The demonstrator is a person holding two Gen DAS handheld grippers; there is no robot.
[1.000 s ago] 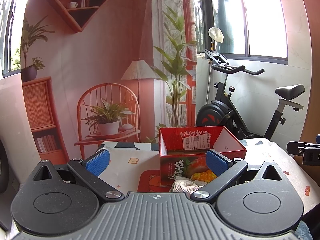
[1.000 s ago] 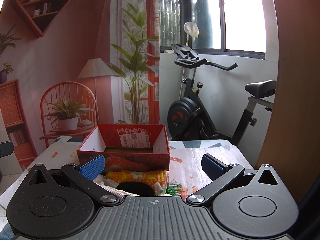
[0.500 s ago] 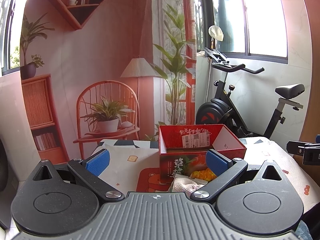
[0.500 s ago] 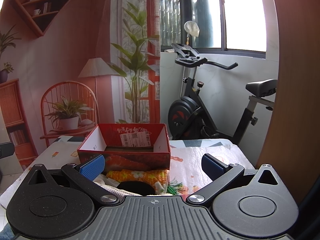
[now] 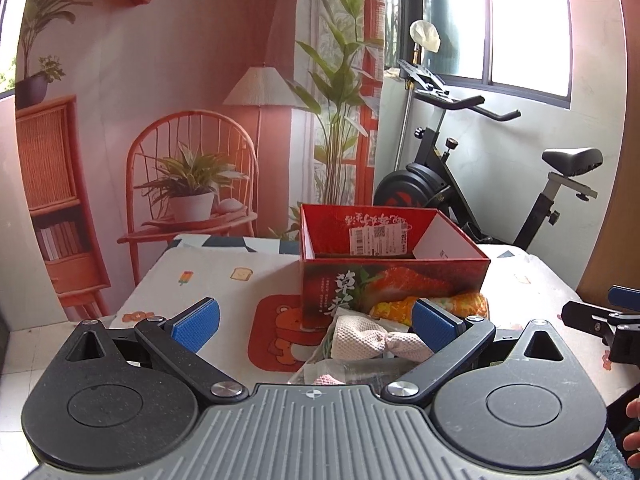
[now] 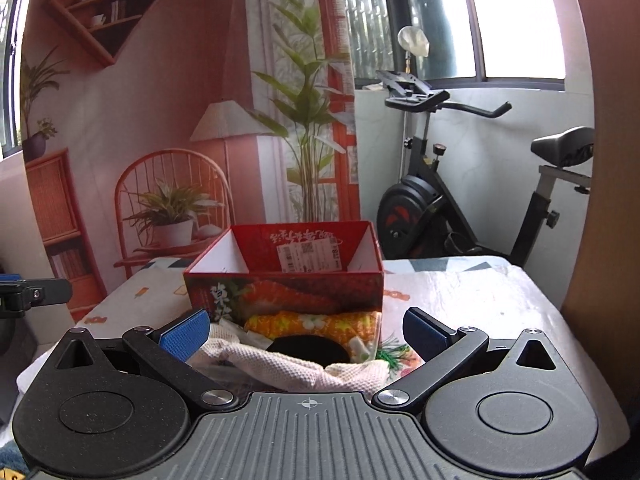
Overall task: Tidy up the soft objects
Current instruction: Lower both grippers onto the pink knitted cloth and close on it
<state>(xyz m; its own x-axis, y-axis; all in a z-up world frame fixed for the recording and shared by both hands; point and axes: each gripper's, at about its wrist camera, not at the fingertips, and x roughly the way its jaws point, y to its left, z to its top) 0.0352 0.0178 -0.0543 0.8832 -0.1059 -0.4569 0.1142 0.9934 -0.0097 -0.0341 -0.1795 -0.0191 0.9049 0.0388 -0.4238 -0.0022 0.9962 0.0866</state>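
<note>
Both the left gripper (image 5: pixel 316 322) and right gripper (image 6: pixel 306 330) gape wide, empty. Only the right view shows a black round thing (image 6: pixel 306 349) amid the cloths (image 6: pixel 296 368) before the red box (image 6: pixel 288 288).

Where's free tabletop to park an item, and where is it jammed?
Free: the cloth left of the red box, out to the table's left edge, and the stretch right of the box toward the right edge. Crowded: just in front of the box, where the orange floral roll, pink knit cloth and a black item pile up.
</note>
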